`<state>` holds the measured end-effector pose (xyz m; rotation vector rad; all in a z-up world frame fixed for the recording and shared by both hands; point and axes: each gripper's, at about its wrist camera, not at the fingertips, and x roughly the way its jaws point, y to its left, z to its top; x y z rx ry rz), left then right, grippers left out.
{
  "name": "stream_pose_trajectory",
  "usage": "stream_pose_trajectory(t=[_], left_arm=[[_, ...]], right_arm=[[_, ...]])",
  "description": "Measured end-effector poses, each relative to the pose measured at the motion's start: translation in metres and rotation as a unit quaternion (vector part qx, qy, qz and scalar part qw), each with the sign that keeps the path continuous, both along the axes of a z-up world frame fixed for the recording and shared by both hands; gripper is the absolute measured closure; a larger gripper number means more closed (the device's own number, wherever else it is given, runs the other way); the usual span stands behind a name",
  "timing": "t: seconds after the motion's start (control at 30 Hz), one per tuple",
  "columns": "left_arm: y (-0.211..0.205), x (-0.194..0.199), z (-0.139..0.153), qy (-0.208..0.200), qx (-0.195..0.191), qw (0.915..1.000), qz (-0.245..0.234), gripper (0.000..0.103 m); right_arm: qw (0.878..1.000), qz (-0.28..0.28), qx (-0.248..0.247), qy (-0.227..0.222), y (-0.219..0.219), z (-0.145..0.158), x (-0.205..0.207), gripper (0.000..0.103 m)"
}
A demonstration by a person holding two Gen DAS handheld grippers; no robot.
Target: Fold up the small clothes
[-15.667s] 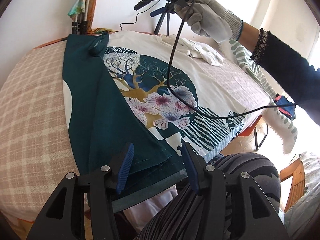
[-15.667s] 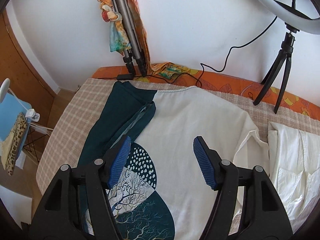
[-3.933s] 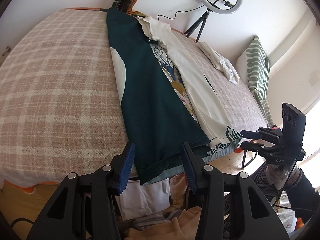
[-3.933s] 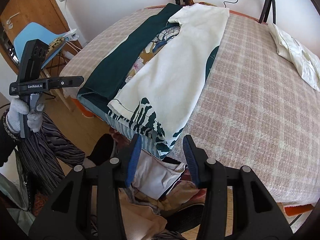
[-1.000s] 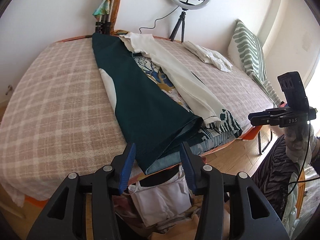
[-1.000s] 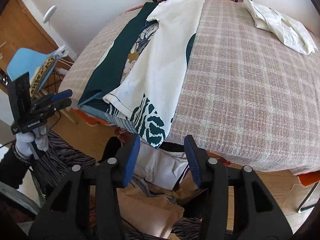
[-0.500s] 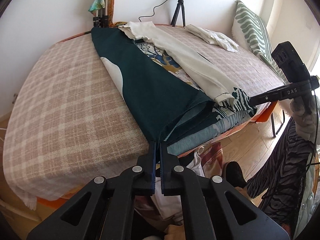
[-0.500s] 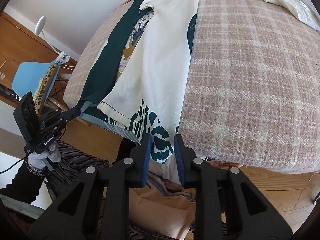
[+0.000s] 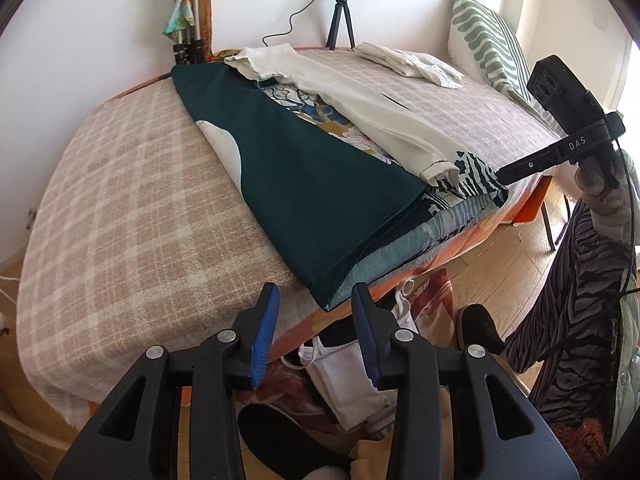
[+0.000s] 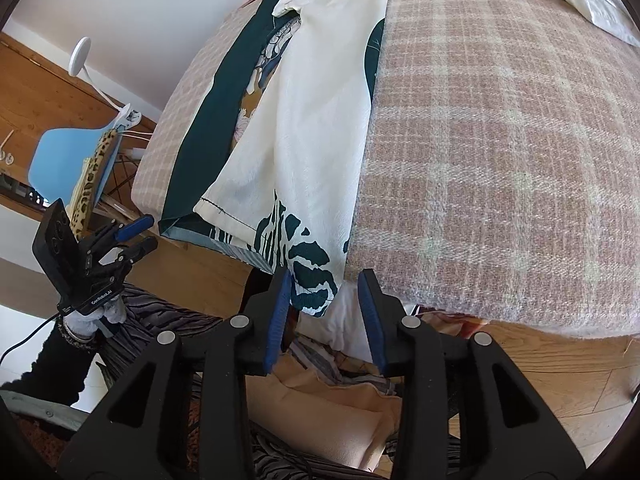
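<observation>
A long garment [image 9: 304, 184] lies lengthwise on the plaid bed [image 9: 120, 200], its dark green side folded in from the left and its cream side [image 10: 304, 120] from the right, with the flower print showing between them. Its hem hangs over the near bed edge. My left gripper [image 9: 316, 328] points at the dark green hem corner [image 9: 326, 300]; its jaws are opening, and the corner hangs just ahead of the blue pads, untouched. My right gripper [image 10: 324, 312] is also opening, with the green-and-white patterned hem corner [image 10: 314, 284] hanging between its fingertips, not pressed.
A crumpled white garment [image 9: 412, 66] lies at the bed's far right, near a striped pillow [image 9: 484, 40] and a ring-light tripod [image 9: 340, 12]. Clothes are piled on the floor [image 9: 344, 368] under the bed edge. A blue chair [image 10: 68, 160] stands to the left.
Both grippers closed at the hem corners half a second ago and now stand apart again. The hem has stayed over the bed edge. The right hand has sunk a little.
</observation>
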<state>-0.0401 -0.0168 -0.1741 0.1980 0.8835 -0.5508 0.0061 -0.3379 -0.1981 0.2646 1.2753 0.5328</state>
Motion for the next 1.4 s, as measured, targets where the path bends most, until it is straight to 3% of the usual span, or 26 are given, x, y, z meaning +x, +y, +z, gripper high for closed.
stream_pose_trajectory(t=[0.13,0.2,0.3,0.5,0.53,0.57,0.6,0.63,0.83,1.03,1.1,1.17,1.27,1.33,1.4], left_arm=[[-0.012,0.004,0.000,-0.021,0.027,0.9989,-0.031,0.069],[-0.016,0.005,0.000,-0.018,0.029,0.9983,-0.048,0.091],[-0.018,0.005,-0.001,-0.014,0.037,0.9974,-0.060,0.100],[-0.006,0.010,0.007,-0.003,0.002,0.9994,-0.034,0.102],[-0.003,0.010,0.010,-0.005,-0.003,0.9997,-0.024,0.102],[-0.001,0.011,0.014,-0.007,-0.008,0.9998,-0.015,0.102],[0.002,0.011,0.019,-0.009,-0.011,0.9999,-0.005,0.102],[0.004,0.012,0.023,-0.011,-0.013,0.9998,0.002,0.102],[0.014,0.009,0.044,-0.034,0.015,0.9985,0.042,0.102],[0.013,0.013,0.029,-0.007,0.034,0.9982,0.048,0.102],[0.012,0.013,0.035,-0.005,0.038,0.9981,0.048,0.102],[0.013,0.011,0.029,0.015,0.034,0.9973,0.063,0.102],[0.003,-0.007,0.000,0.055,0.067,0.9958,0.029,0.102],[0.005,-0.016,-0.006,0.079,0.055,0.9952,0.018,0.102],[0.011,-0.020,0.000,0.066,0.044,0.9964,0.028,0.102]], right_arm=[[1.000,0.017,-0.003,0.001,0.007,-0.003,-0.004,0.062],[1.000,0.028,-0.006,-0.001,0.012,-0.005,-0.008,0.053],[0.999,0.038,-0.018,-0.012,0.020,-0.009,-0.014,0.046],[0.999,0.025,0.004,-0.029,0.027,-0.018,-0.012,0.046],[0.999,0.020,0.012,-0.029,0.028,-0.018,-0.011,0.048],[0.999,0.015,0.021,-0.026,0.028,-0.019,-0.009,0.062],[0.999,0.014,0.032,-0.022,0.028,-0.019,-0.009,0.093],[0.999,0.018,0.042,-0.014,0.029,-0.019,-0.008,0.098],[0.996,-0.020,0.086,-0.006,0.013,0.012,-0.010,0.100],[0.995,-0.042,0.081,0.049,0.008,-0.001,-0.011,0.100],[0.995,-0.043,0.082,0.041,0.007,0.007,-0.012,0.100],[0.997,-0.033,0.065,0.039,0.011,0.008,-0.014,0.100],[0.999,-0.013,0.013,0.040,0.019,-0.003,-0.018,0.100],[0.999,-0.004,-0.006,0.051,0.018,-0.011,-0.019,0.100],[0.999,0.001,-0.027,0.044,0.013,-0.012,-0.021,0.100]])
